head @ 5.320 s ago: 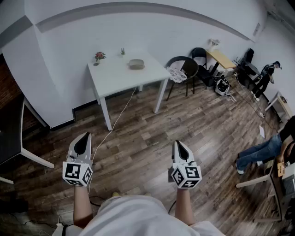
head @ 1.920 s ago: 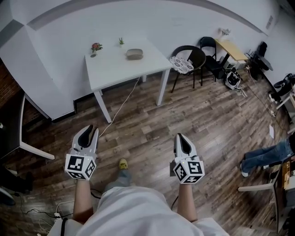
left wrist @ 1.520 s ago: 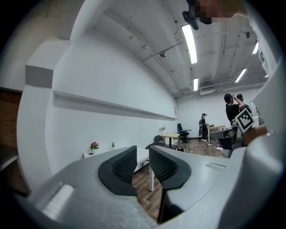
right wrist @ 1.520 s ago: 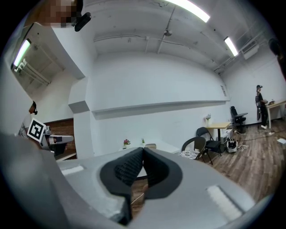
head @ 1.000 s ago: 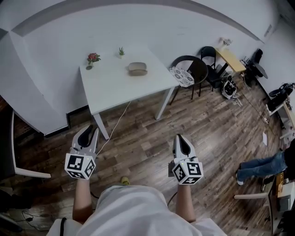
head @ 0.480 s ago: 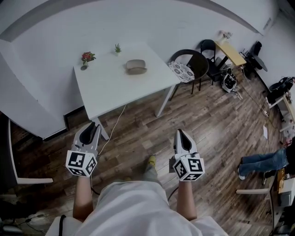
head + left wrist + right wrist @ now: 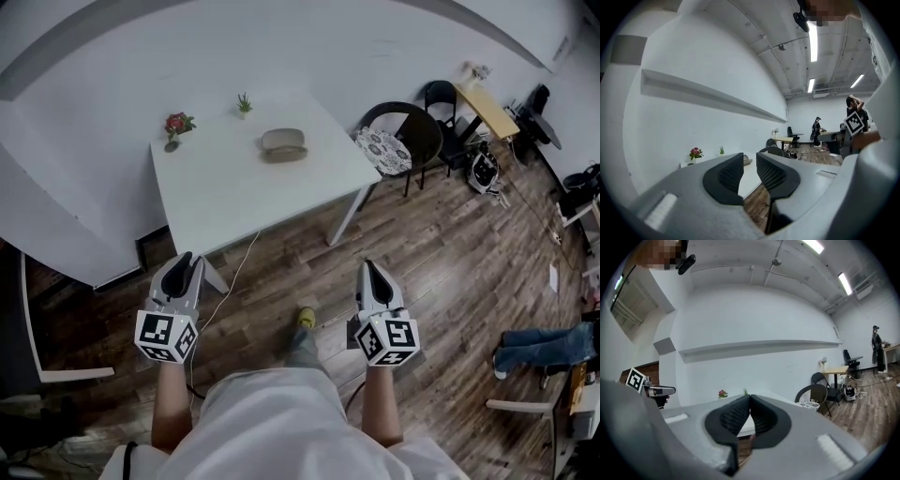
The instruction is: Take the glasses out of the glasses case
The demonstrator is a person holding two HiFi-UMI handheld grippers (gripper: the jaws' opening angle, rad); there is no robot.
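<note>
White table [image 7: 234, 197] with glasses case [image 7: 284, 144] (closed), left tool [image 7: 184, 259] slightly parted, right tool [image 7: 367, 266] together, both empty.

The white table [image 7: 234, 192] by the wall carries a glasses case [image 7: 283, 144], a little red flower [image 7: 174, 126] and a small green plant [image 7: 244, 103]

The table [image 7: 234, 187] is white, glasses case [image 7: 284, 144] beige, floor [image 7: 441, 253] brown wood-grain.
</note>
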